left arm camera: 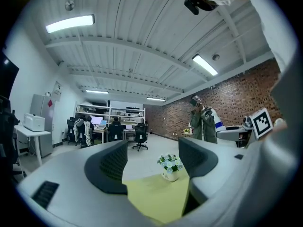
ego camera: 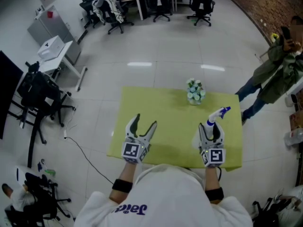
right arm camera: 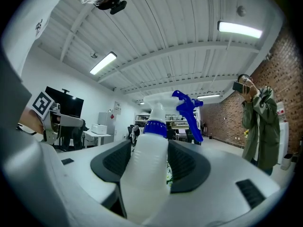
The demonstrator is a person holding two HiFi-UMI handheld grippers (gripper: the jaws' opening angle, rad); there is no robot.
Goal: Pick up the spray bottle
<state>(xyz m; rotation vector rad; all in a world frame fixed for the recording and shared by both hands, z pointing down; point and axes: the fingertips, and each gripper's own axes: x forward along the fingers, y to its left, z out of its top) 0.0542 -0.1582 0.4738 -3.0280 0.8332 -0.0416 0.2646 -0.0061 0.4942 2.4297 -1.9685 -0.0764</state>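
A white spray bottle [right arm camera: 147, 169] with a blue collar and blue trigger stands upright between the jaws of my right gripper [right arm camera: 149, 162], which is shut on its body. In the head view the spray bottle [ego camera: 216, 117] rises out of the right gripper [ego camera: 211, 131] over the right part of the yellow-green table [ego camera: 156, 112]. My left gripper [ego camera: 141, 126] hangs over the table's left part, open, with nothing between its fingers. In the left gripper view the left gripper [left arm camera: 152, 162] frames only the table [left arm camera: 158, 197] and a small flower pot [left arm camera: 170, 166].
A small pot of white flowers [ego camera: 195, 92] stands at the table's far edge. A person in a green coat [ego camera: 277, 67] stands to the right of the table. Office chairs and desks [ego camera: 156, 4] line the far side; a black chair [ego camera: 40, 96] is at left.
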